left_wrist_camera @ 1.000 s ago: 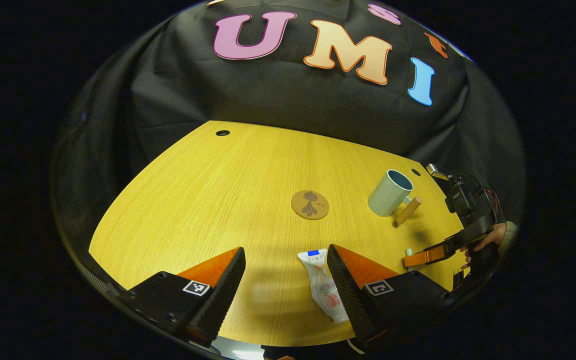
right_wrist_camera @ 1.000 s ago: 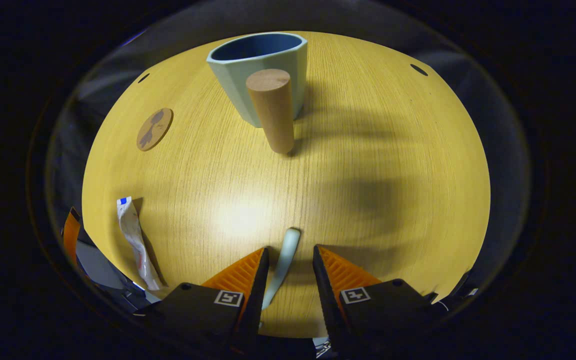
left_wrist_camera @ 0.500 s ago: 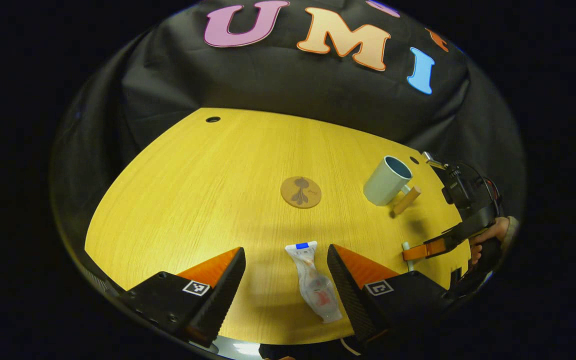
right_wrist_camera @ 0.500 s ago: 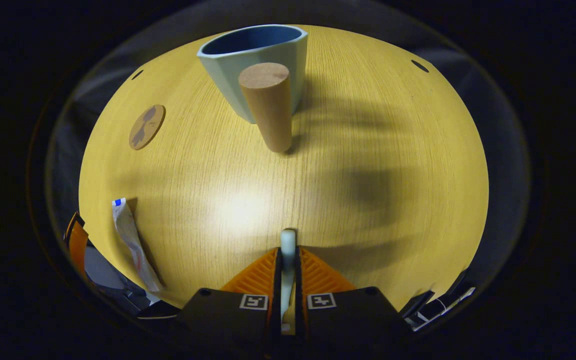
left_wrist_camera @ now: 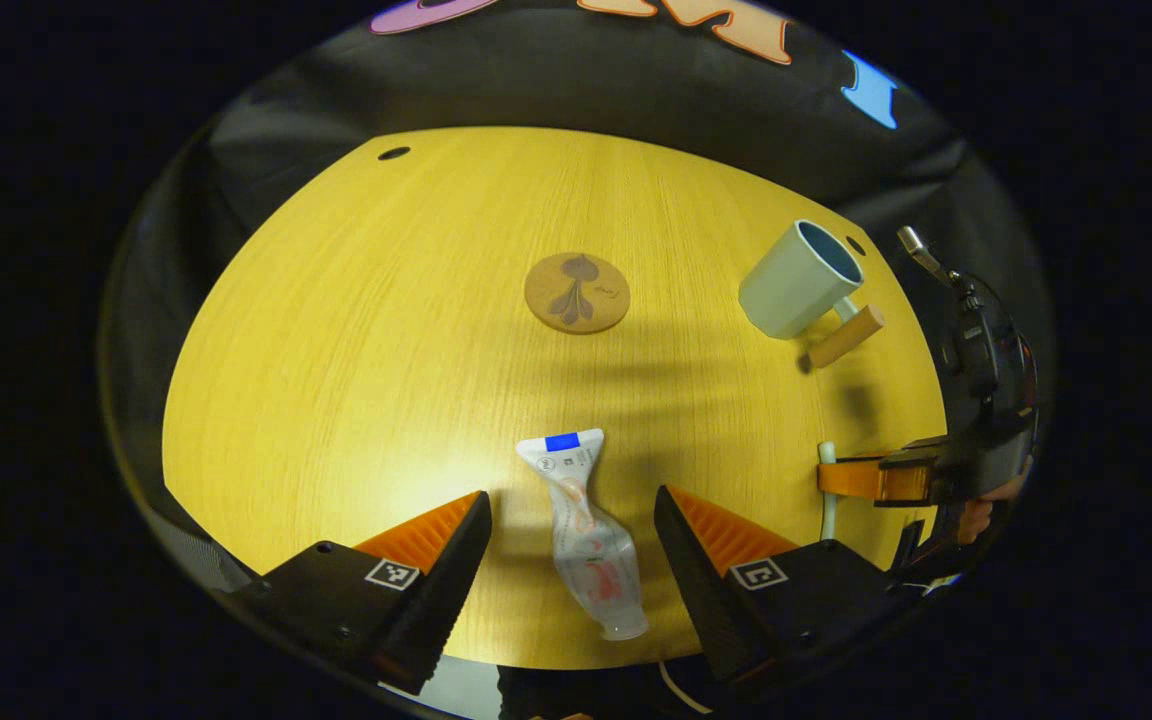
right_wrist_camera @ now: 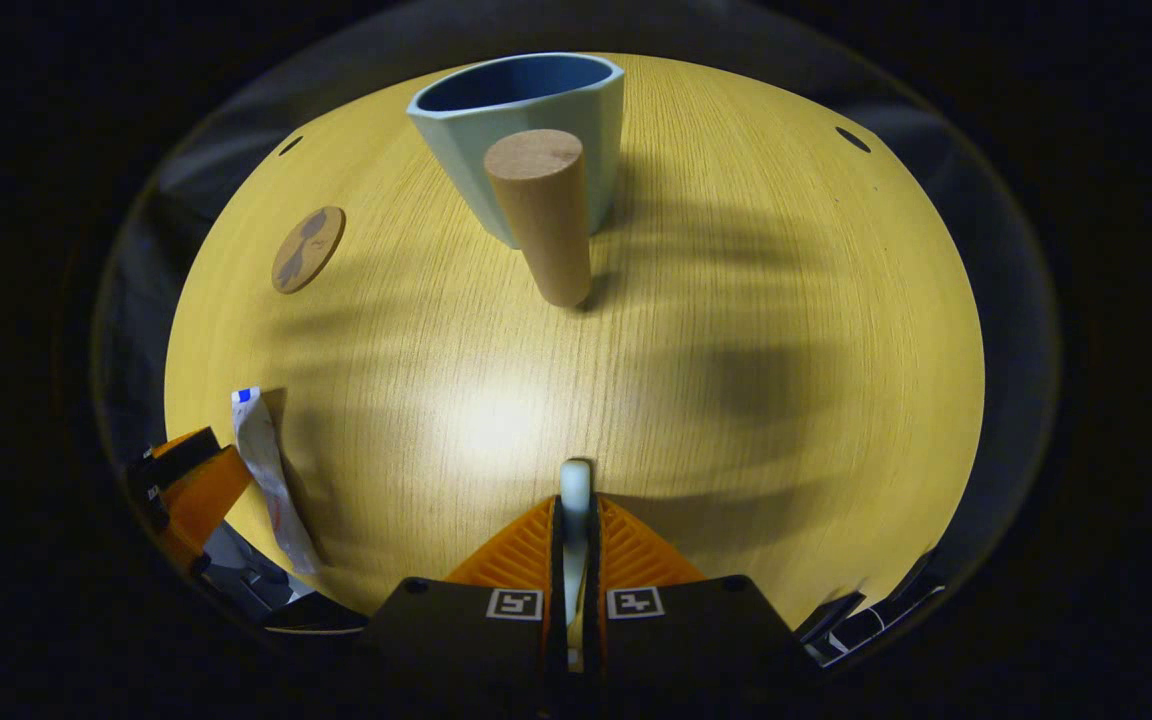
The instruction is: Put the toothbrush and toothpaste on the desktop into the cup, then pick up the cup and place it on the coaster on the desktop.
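Clamping the toothbrush (right_wrist_camera: pixel 574 490), right gripper (right_wrist_camera: pixel 574 525) points it lengthwise toward the cup (right_wrist_camera: pixel 521 130).

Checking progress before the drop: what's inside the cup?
The cup shows a dark interior wall with nothing sticking out. Its bottom is hidden by the rim.

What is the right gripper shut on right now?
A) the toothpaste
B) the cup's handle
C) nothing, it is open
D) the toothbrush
D. In the right gripper view the right gripper has both fingers pressed on the thin toothbrush, while the toothpaste lies on the desk between the open fingers of the left gripper, and the cup stands untouched farther off.
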The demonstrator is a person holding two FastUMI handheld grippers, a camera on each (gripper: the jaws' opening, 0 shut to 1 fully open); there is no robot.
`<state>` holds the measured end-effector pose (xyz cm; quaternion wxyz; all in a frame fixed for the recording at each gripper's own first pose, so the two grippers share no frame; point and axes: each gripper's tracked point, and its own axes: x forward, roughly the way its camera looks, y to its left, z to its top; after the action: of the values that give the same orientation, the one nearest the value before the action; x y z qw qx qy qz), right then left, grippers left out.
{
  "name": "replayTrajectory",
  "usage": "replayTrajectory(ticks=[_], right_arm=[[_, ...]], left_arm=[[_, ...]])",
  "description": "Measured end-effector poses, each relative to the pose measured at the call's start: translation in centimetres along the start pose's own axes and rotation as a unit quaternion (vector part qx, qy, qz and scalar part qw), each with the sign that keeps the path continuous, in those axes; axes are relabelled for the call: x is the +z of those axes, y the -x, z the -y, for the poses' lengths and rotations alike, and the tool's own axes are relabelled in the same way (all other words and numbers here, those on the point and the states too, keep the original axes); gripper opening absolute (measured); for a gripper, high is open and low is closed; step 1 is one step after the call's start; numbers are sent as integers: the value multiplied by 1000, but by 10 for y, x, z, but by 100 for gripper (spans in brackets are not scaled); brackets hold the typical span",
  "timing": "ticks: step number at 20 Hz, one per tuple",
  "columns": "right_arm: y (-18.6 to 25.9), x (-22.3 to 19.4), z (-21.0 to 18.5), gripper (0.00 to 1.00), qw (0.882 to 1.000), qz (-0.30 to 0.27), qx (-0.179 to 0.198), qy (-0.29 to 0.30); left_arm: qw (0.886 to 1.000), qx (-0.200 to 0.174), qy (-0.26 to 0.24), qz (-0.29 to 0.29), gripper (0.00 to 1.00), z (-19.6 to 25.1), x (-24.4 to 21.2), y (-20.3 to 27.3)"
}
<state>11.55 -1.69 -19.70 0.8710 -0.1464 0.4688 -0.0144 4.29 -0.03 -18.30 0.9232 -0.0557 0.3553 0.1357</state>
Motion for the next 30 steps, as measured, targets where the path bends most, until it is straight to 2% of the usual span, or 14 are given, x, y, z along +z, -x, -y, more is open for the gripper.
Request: replayTrajectory(ticks=[6,8,9,12,13,14,15,16,18,20,23,30], right_arm=[[-1,0,0,9,1000,-1,13,-11],[-1,0,0,9,1000,2,19,-24],[-1,0,0,9,999,4,22,-25],[-1,0,0,9,999,6,28,-26],[-1,0,-1,9,999,6,29,-27],[-1,1,0,9,999,5,29,-26],[-1,0,0,9,999,5,30,-25],[-1,1,0,9,999,5,30,-23],[-2,1,0,9,999,5,27,-19],[-1,1,0,9,1000,7,24,-15],[-1,0,0,9,1000,7,22,-16],[2,2,0,7,1000,13,27,7]], left_arm=[[999,17,2,-46,94,-2,-4,-19],[998,27,6,-53,86,-5,-6,-23],[998,26,7,-61,78,-5,-8,-24],[997,36,-1,-71,70,-8,-9,-28],[997,40,-5,-71,64,-9,-7,-29],[997,43,-10,-71,63,-10,-6,-31],[996,46,-16,-73,57,-11,-6,-30],[996,50,-19,-76,55,-13,-6,-31],[995,56,-24,-80,41,-12,-8,-33],[995,59,-21,-81,36,-13,-8,-32],[995,62,-22,-78,19,-16,-7,-31],[998,31,-30,-43,7,-14,-3,-29]])
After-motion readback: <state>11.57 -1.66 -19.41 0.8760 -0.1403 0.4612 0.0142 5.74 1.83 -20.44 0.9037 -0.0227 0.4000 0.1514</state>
